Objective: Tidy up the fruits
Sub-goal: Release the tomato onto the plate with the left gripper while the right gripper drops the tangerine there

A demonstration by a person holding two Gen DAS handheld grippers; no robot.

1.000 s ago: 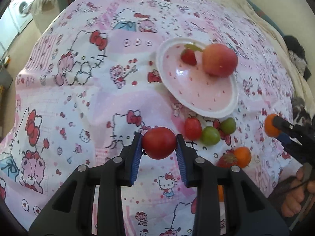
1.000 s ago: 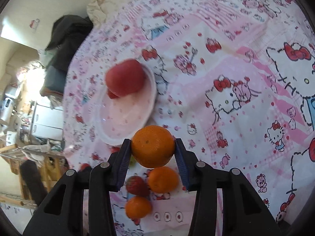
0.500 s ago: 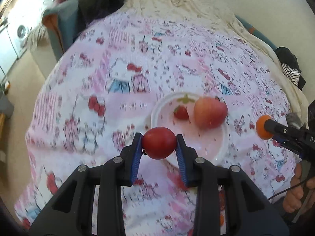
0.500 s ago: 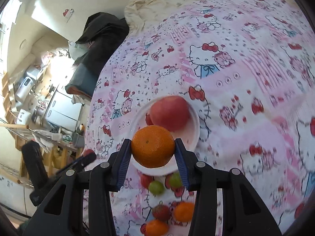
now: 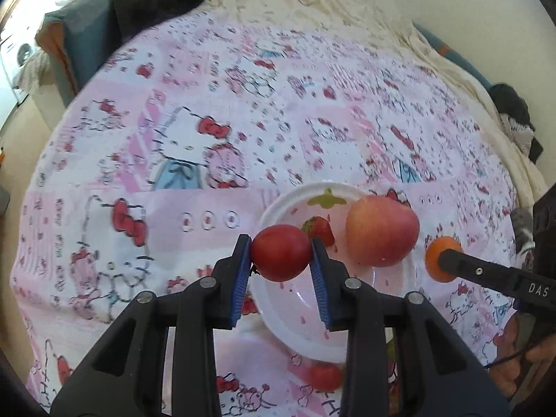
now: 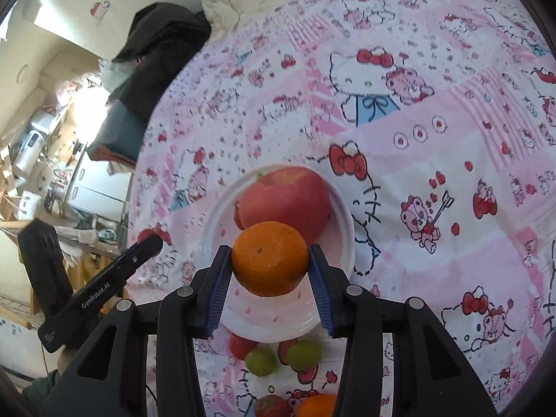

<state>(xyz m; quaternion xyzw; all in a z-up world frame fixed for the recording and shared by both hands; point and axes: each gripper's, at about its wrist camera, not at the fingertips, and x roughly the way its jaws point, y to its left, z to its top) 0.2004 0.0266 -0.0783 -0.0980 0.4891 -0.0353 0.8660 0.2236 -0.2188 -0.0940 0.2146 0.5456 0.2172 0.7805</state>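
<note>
My left gripper (image 5: 280, 253) is shut on a red tomato (image 5: 280, 252) and holds it above the near left rim of a white plate (image 5: 278, 205). On the plate lie a big pink apple (image 5: 381, 231) and a strawberry (image 5: 319, 230). My right gripper (image 6: 270, 260) is shut on an orange (image 6: 270, 259) and holds it over the same plate (image 6: 342, 215), in front of the apple (image 6: 283, 198). The right gripper with its orange also shows in the left wrist view (image 5: 441, 259). The left gripper shows at the left of the right wrist view (image 6: 147, 239).
Loose fruit lies on the Hello Kitty cloth near the plate: two green fruits (image 6: 283, 358), a red one (image 6: 239, 345), a strawberry (image 6: 271, 406) and an orange (image 6: 318, 405). Dark clothing (image 6: 160, 41) and furniture stand past the far edge.
Both grippers have moved with their fruit from over the loose pile to over the plate. The plate now sits closer beneath each gripper.
</note>
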